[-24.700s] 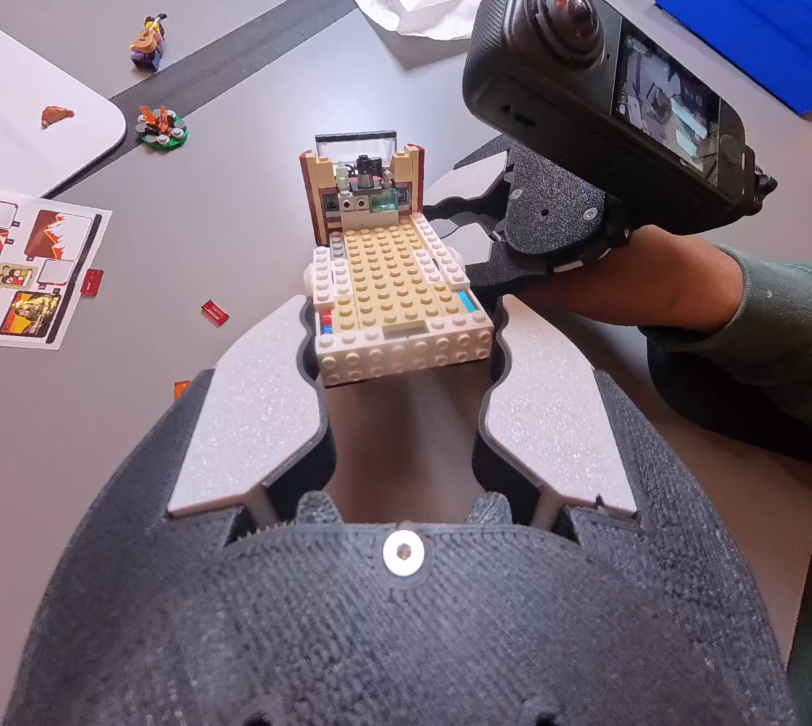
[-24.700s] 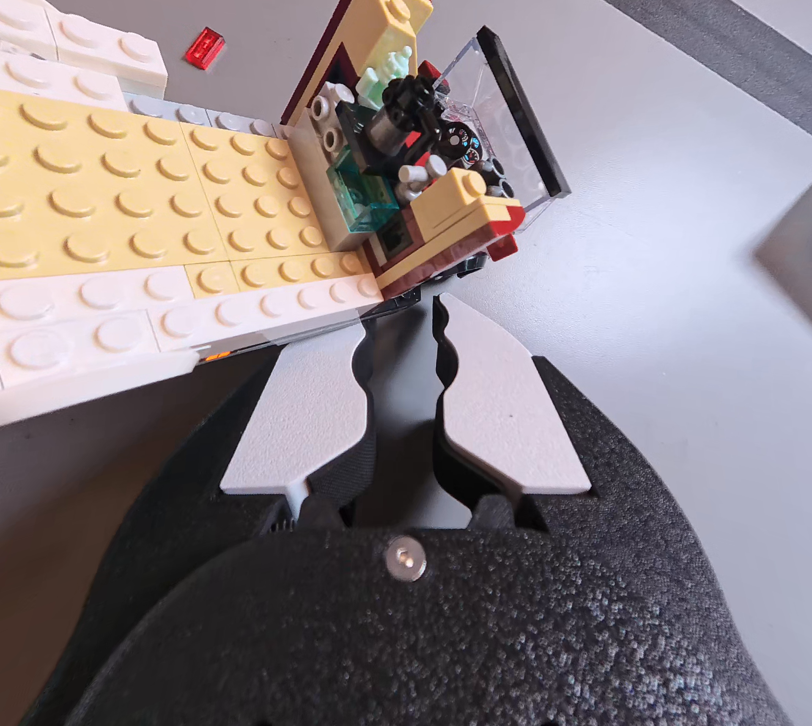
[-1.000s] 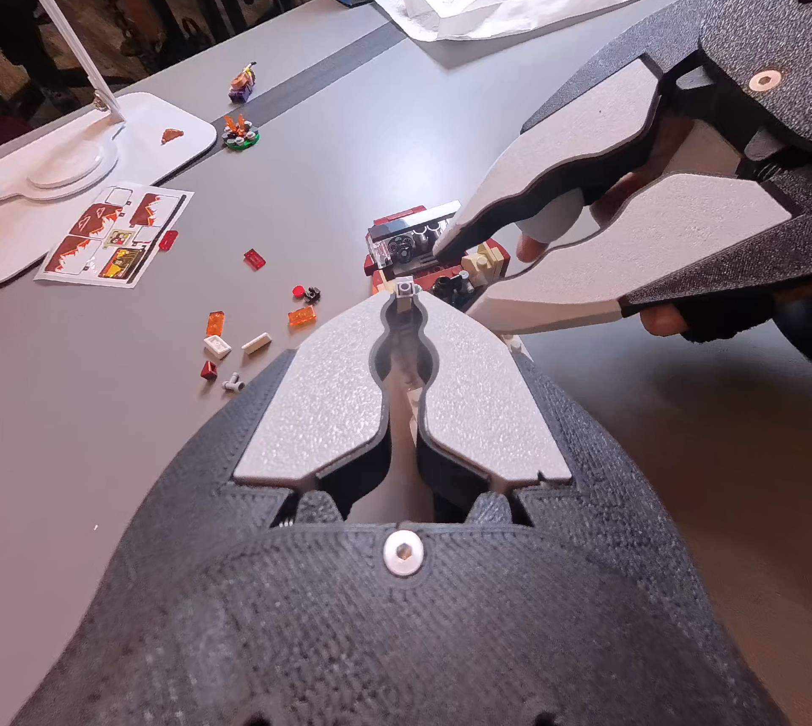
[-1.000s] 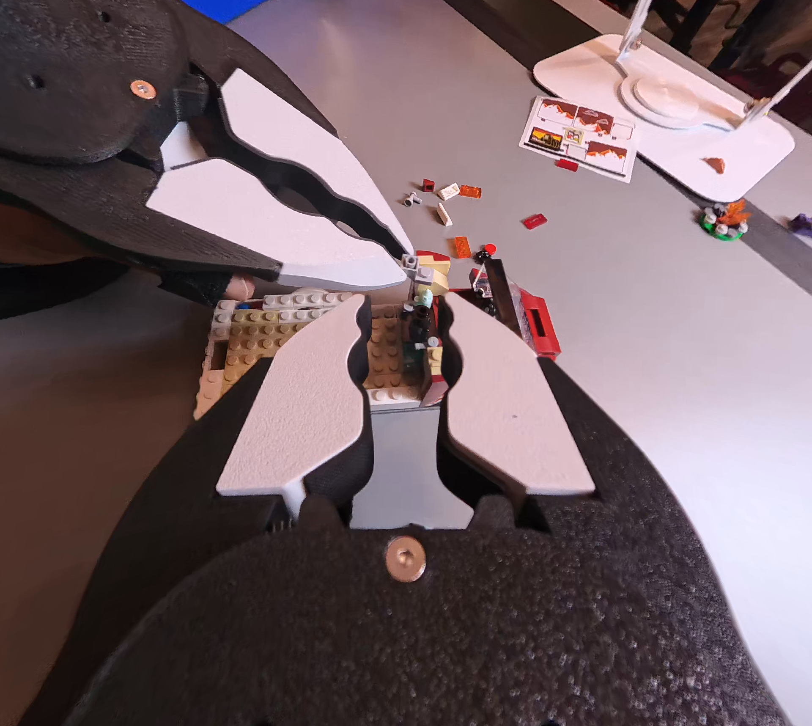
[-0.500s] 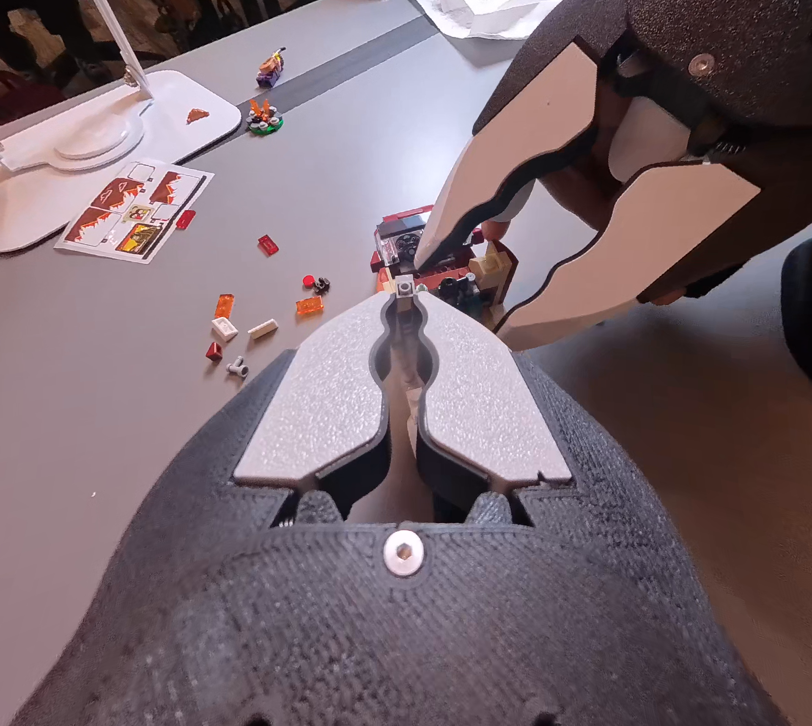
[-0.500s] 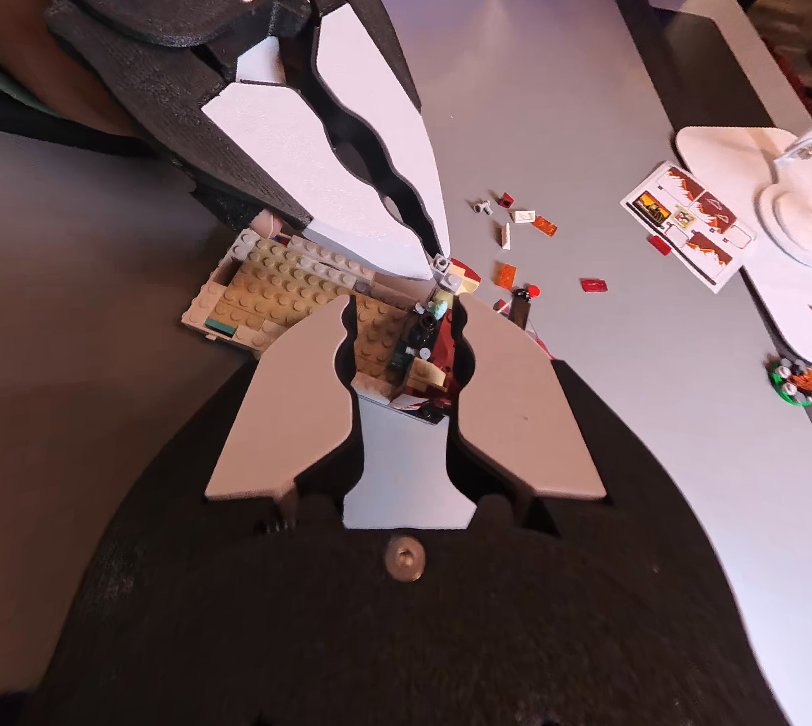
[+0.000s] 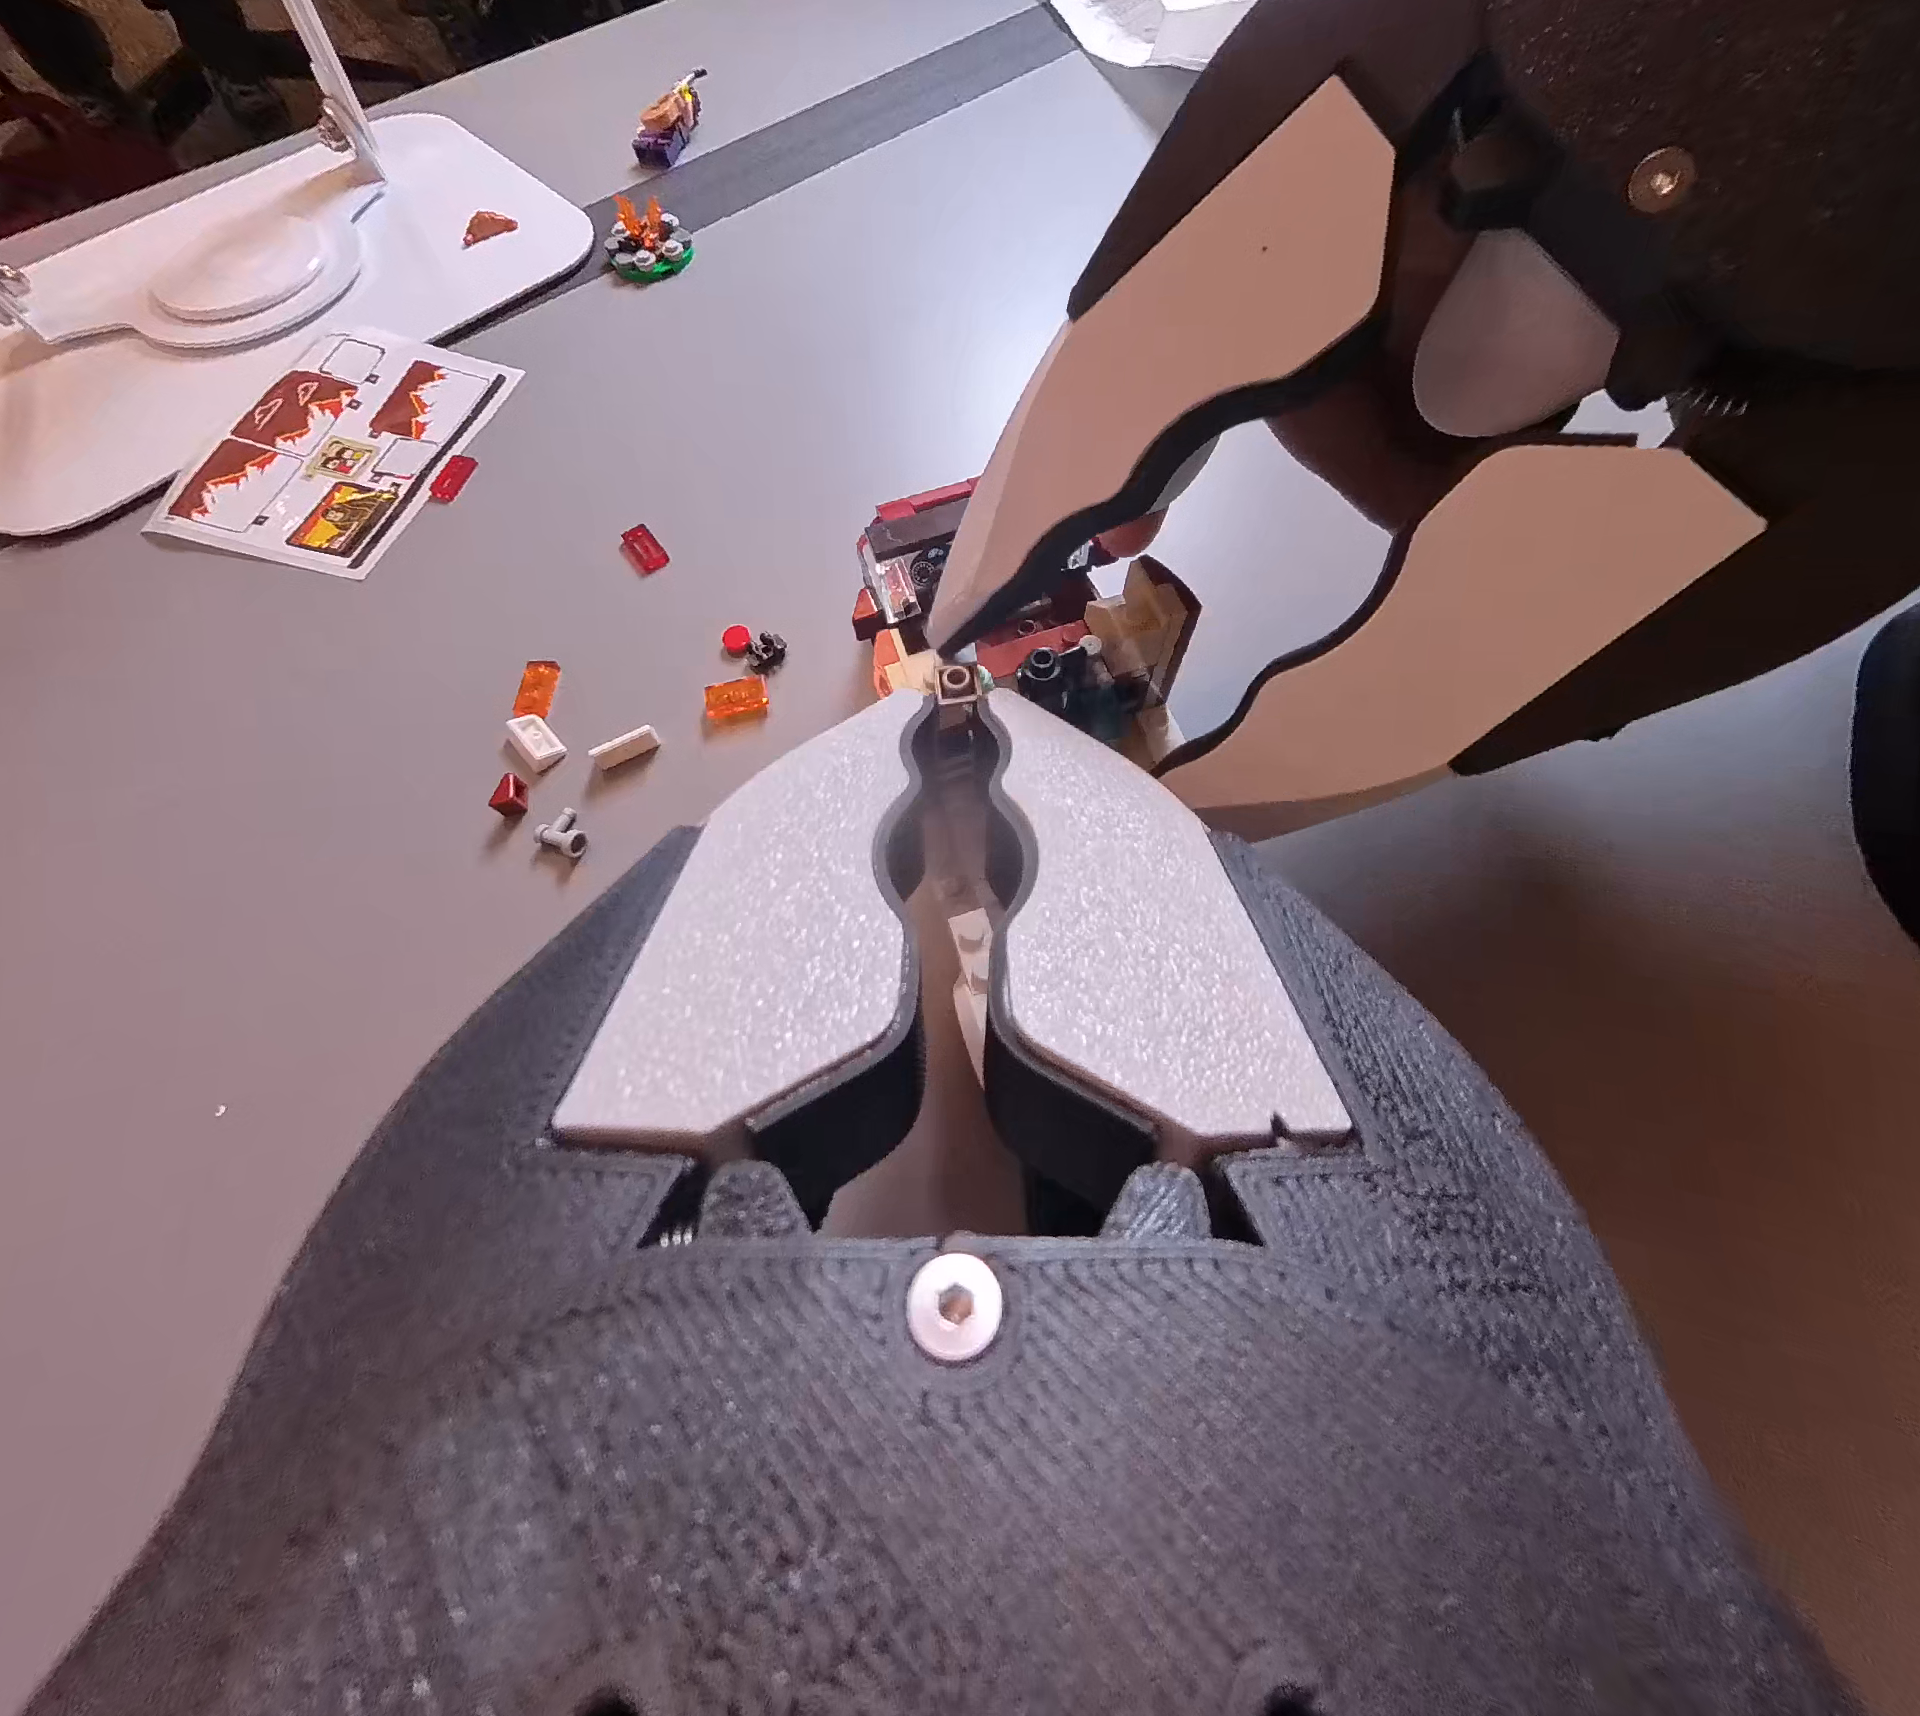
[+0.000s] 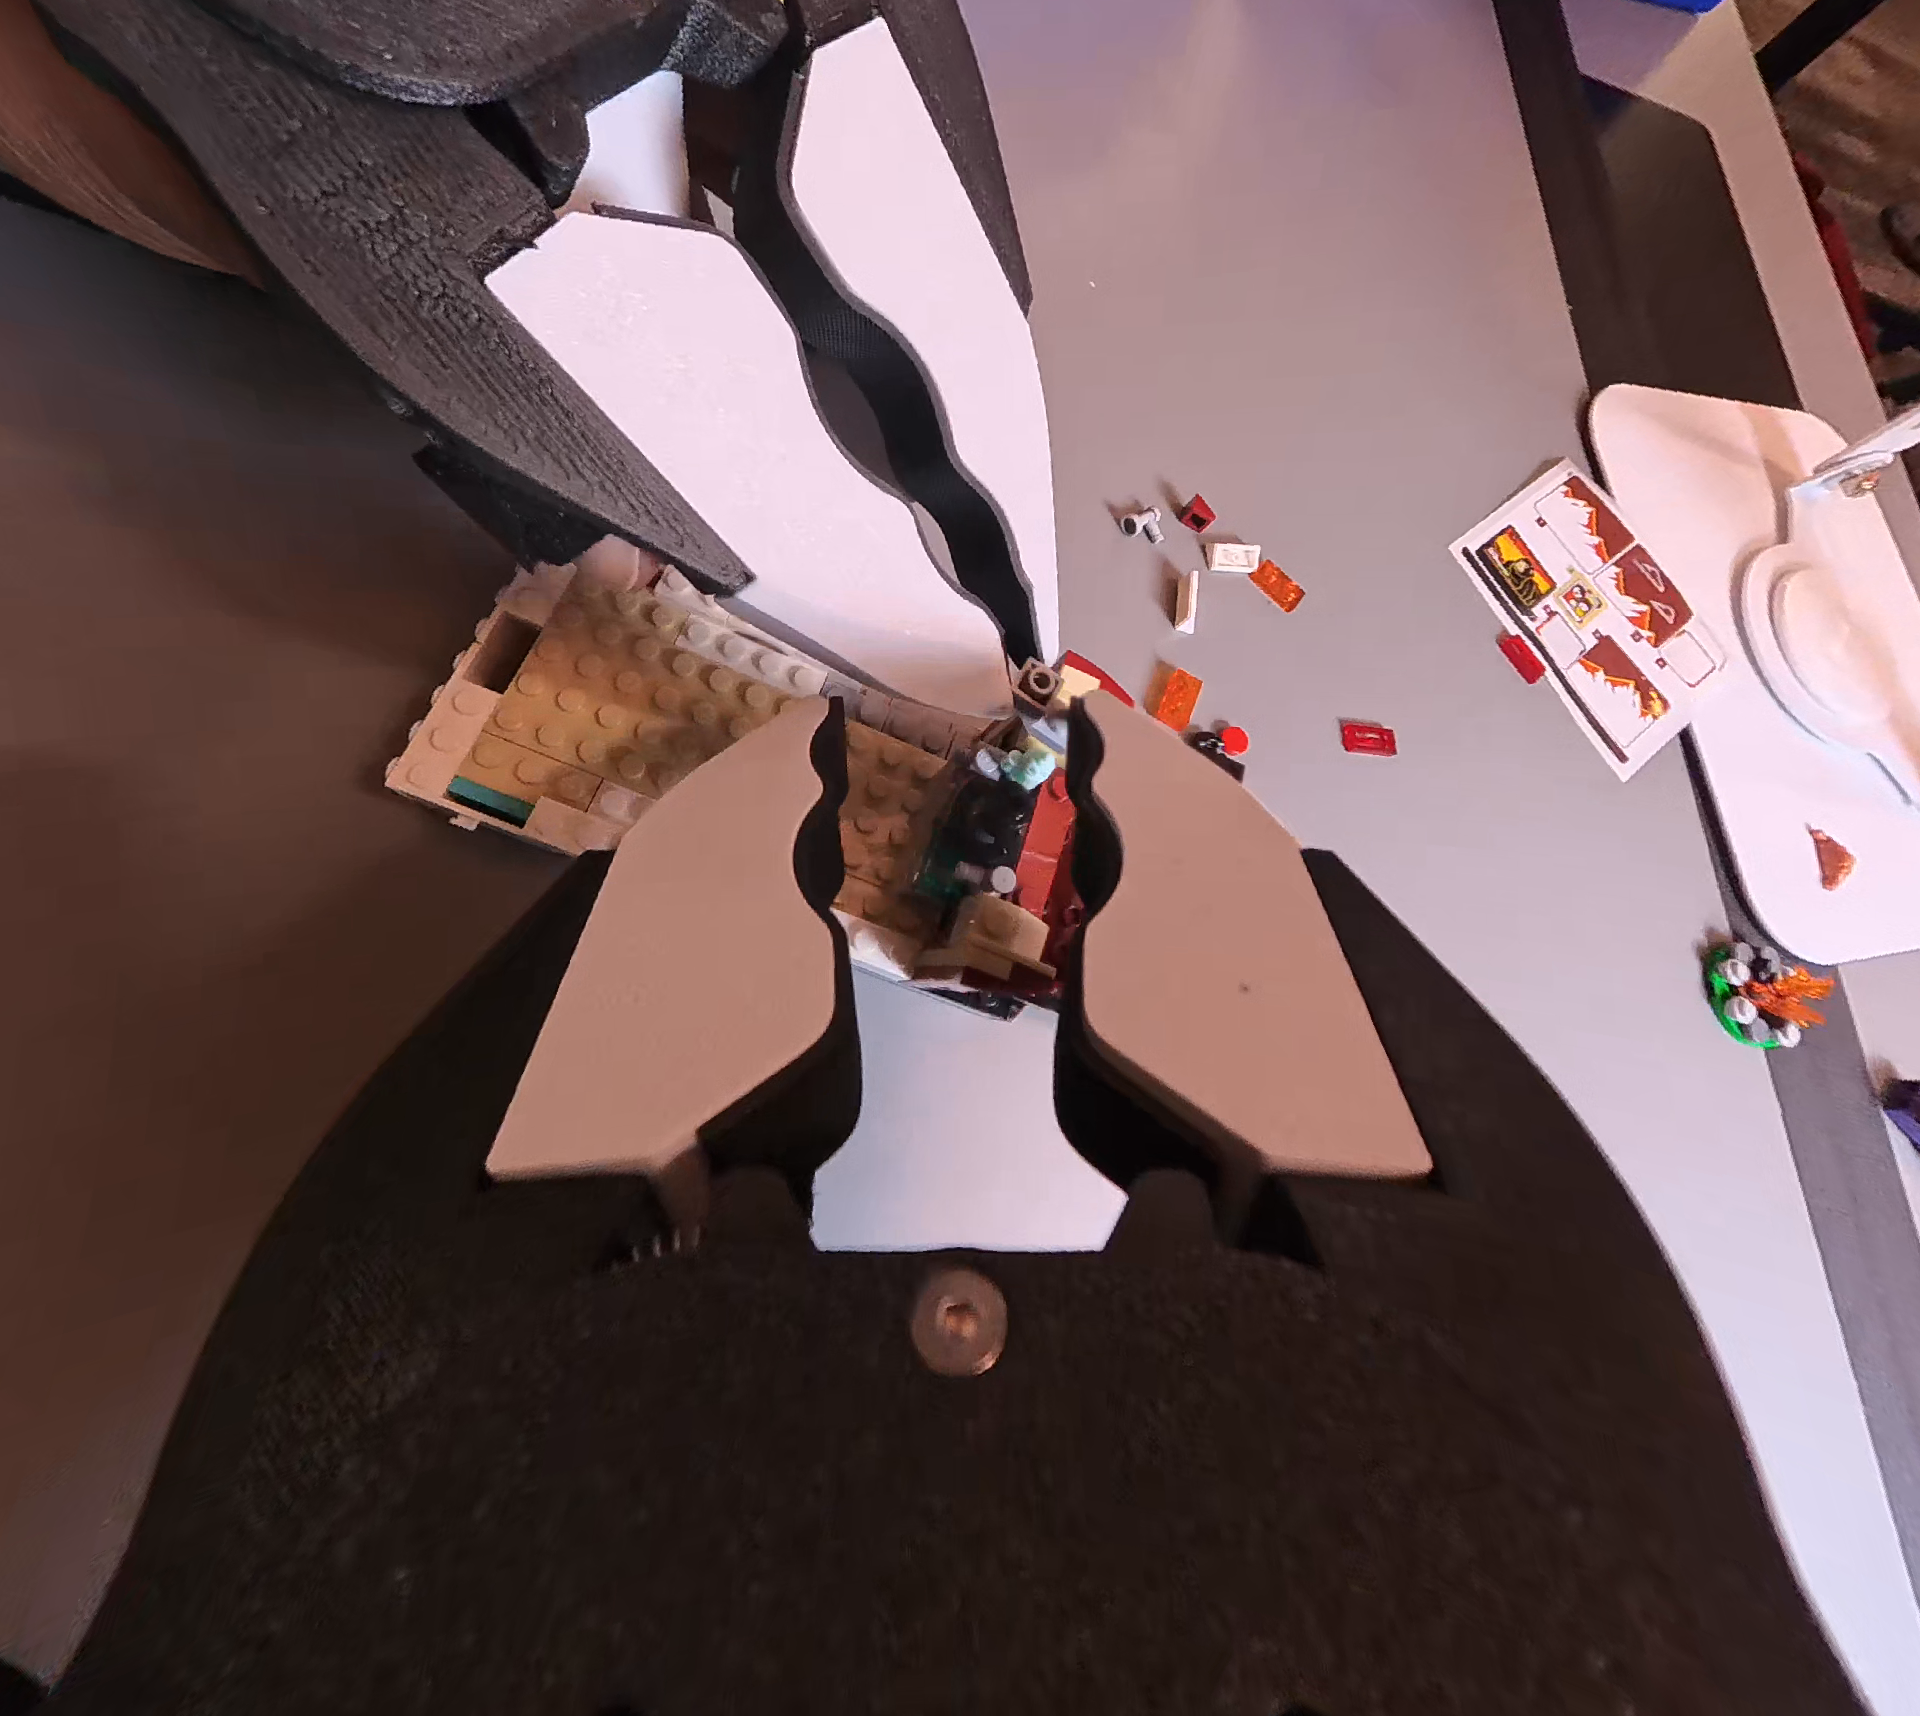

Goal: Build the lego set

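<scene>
The left tool (image 7: 954,710) pinches a tiny gray brick (image 7: 956,682) at 12 o'clock to add it to the car (image 8: 727,731); the right tool (image 8: 951,721), spread wide, straddles the car to steady it.

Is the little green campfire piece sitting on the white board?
No, the green campfire piece sits on the dark strip of the table, just beside the white board, not on it.
</scene>
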Tool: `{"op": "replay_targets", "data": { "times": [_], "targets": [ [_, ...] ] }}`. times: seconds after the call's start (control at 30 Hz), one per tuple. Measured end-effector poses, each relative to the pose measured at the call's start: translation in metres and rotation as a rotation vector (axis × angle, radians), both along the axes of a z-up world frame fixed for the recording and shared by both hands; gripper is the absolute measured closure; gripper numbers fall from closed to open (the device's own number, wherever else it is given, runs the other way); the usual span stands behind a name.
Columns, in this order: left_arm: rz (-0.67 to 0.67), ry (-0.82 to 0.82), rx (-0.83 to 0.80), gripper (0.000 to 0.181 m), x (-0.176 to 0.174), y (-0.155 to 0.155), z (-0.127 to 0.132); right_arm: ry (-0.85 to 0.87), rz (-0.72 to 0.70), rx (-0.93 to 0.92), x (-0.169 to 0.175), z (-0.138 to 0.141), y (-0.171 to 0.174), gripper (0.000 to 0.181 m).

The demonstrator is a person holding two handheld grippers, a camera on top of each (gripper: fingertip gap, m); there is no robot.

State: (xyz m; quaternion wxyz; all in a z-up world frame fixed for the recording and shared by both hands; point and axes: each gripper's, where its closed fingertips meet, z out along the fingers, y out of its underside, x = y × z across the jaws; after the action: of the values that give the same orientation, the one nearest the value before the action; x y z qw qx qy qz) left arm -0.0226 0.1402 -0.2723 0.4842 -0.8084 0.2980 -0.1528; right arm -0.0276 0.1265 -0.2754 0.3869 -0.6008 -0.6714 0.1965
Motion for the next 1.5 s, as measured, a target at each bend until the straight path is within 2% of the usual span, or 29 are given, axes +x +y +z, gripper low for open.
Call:
{"op": "replay_targets", "data": {
  "times": [0.7, 1.27, 1.37, 1.47, 1.5],
  "targets": [
    [0.027, 0.026, 0.030, 0.175, -0.003, 0.003, 0.000, 0.031, -0.014, -0.013, -0.003, 0.003, 0.000, 0.144],
    [0.004, 0.017, 0.042, 0.181, -0.002, -0.001, 0.002, -0.056, -0.011, -0.030, -0.004, -0.002, 0.003, 0.140],
    [0.009, 0.027, 0.088, 0.160, -0.012, 0.004, 0.011, -0.064, -0.006, -0.035, -0.004, -0.002, 0.003, 0.142],
    [-0.033, 0.043, -0.031, 0.140, -0.020, 0.008, -0.008, -0.072, -0.002, -0.024, -0.004, -0.002, 0.003, 0.141],
    [-0.072, 0.000, -0.079, 0.140, -0.017, 0.007, -0.013, -0.074, -0.003, -0.021, -0.004, -0.002, 0.003, 0.141]
  ]
}}
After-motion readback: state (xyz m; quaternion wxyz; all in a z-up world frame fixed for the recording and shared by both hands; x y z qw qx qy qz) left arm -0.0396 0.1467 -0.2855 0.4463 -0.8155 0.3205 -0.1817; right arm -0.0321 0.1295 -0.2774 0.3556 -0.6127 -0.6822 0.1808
